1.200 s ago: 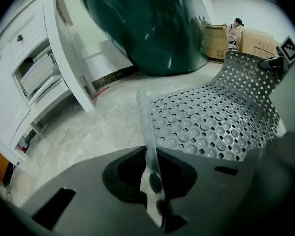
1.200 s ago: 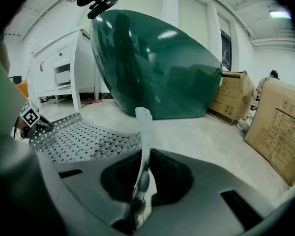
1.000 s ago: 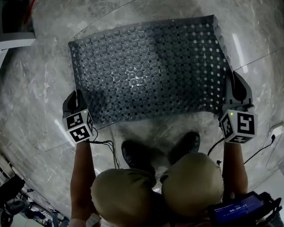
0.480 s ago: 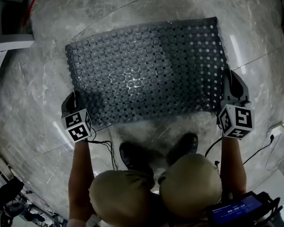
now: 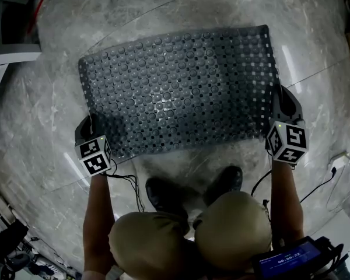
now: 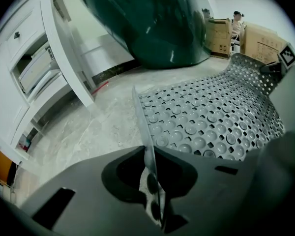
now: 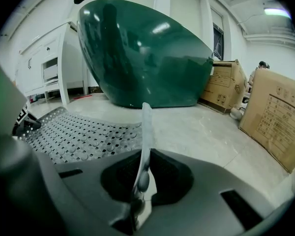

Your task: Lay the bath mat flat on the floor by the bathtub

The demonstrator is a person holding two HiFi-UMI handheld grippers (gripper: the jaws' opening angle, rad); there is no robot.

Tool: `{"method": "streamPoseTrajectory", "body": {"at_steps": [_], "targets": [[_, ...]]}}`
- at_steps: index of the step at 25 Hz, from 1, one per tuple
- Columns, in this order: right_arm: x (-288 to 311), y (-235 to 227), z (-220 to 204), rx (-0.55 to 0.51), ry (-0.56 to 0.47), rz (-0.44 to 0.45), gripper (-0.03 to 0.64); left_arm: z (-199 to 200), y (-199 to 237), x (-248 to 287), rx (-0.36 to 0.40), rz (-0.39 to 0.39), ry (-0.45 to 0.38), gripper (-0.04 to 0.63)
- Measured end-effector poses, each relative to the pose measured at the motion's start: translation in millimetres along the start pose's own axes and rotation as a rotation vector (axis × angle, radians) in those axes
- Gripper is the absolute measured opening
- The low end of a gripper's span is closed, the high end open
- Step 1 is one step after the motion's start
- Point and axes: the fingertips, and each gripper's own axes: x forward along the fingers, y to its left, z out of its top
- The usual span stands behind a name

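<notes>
Lower and flatter than a second ago, the mat has sunk toward the floor. The curl that rose toward the right gripper has eased, and both grippers have come down with it.

The left gripper is clamped on the mat's near left corner. In its own view the jaws are pressed together on the thin edge, which stands upright between them and runs straight ahead. From there the mat spreads to this gripper's right, bumps upward, and lifts at its far end to the right gripper.

The right gripper is closed on the near right corner. Its jaws pinch the edge, which again stands on end between them. The mat stretches away to this gripper's left, low over the floor, and lifts slightly at the left gripper.

I cannot tell whether the mat's far edge touches the floor.

Ahead of both grippers, beyond the mat, stands the dark green tub. A white cabinet is to the left gripper's left. Cardboard boxes sit to the right gripper's right. Behind the grippers, between them, are the person's shoes.
</notes>
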Motion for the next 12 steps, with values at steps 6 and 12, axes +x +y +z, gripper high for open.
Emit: {"method": "streamPoseTrajectory", "body": {"at_steps": [6, 12], "targets": [[6.5, -5.2, -6.4, 0.020, 0.018, -0.007, 0.029, -0.4, 0.4, 1.0, 0.001, 0.002, 0.002, 0.041], [13.2, -10.3, -14.0, 0.025, 0.040, -0.011, 0.030, -1.3, -0.9, -1.5, -0.008, 0.007, -0.001, 0.041]]}}
